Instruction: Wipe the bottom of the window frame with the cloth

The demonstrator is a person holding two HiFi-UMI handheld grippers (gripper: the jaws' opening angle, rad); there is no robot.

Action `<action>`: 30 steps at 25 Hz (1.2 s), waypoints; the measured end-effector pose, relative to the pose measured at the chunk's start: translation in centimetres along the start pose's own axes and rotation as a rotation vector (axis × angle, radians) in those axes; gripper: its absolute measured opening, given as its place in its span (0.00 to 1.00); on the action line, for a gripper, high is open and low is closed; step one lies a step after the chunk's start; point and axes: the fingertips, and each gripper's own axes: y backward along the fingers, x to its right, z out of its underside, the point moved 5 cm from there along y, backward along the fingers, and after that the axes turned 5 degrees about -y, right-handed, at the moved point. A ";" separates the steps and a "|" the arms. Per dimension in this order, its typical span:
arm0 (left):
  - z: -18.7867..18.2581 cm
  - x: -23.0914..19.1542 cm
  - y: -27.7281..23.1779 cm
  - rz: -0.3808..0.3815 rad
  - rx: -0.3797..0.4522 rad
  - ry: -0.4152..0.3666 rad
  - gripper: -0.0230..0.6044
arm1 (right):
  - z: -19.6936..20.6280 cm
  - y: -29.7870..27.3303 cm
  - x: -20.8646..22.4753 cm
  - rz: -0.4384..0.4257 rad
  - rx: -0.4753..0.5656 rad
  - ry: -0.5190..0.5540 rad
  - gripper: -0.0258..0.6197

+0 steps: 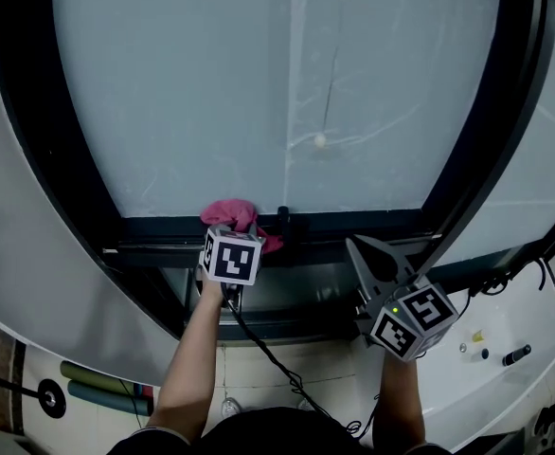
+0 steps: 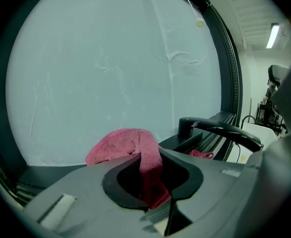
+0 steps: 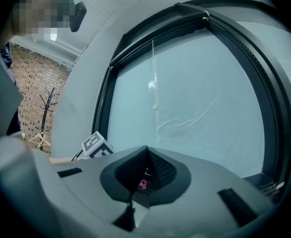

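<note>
A pink cloth (image 1: 235, 217) is bunched against the black bottom rail of the window frame (image 1: 353, 224), left of the middle. My left gripper (image 1: 242, 227) is shut on the cloth. In the left gripper view the cloth (image 2: 135, 150) hangs pinched between the jaws and spills over them towards the frosted pane. My right gripper (image 1: 365, 250) is held lower and to the right, shut and empty, pointing at the frame. In the right gripper view the jaws of my right gripper (image 3: 146, 155) meet at the tips, with only a speck of pink behind them.
A black window handle (image 2: 220, 129) juts from the rail right of the cloth. The frame's black right upright (image 1: 491, 131) rises on the right. A white ledge (image 1: 505, 344) with small items lies at the lower right. A cable (image 1: 268, 354) trails from the left gripper.
</note>
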 end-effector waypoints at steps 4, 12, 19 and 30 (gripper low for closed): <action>-1.9 -1.3 2.2 -0.059 0.077 -0.016 0.16 | -0.2 0.2 -0.3 -0.010 0.001 0.002 0.04; -9.7 0.3 8.5 -0.088 0.292 -0.048 0.16 | -0.9 1.4 -0.1 0.002 0.035 -0.001 0.04; -12.4 3.9 8.1 -0.049 0.311 -0.066 0.16 | -1.5 3.6 1.8 0.040 0.060 0.000 0.04; -12.4 11.5 3.2 0.012 0.229 -0.011 0.16 | -0.8 7.1 6.6 0.085 0.047 -0.024 0.04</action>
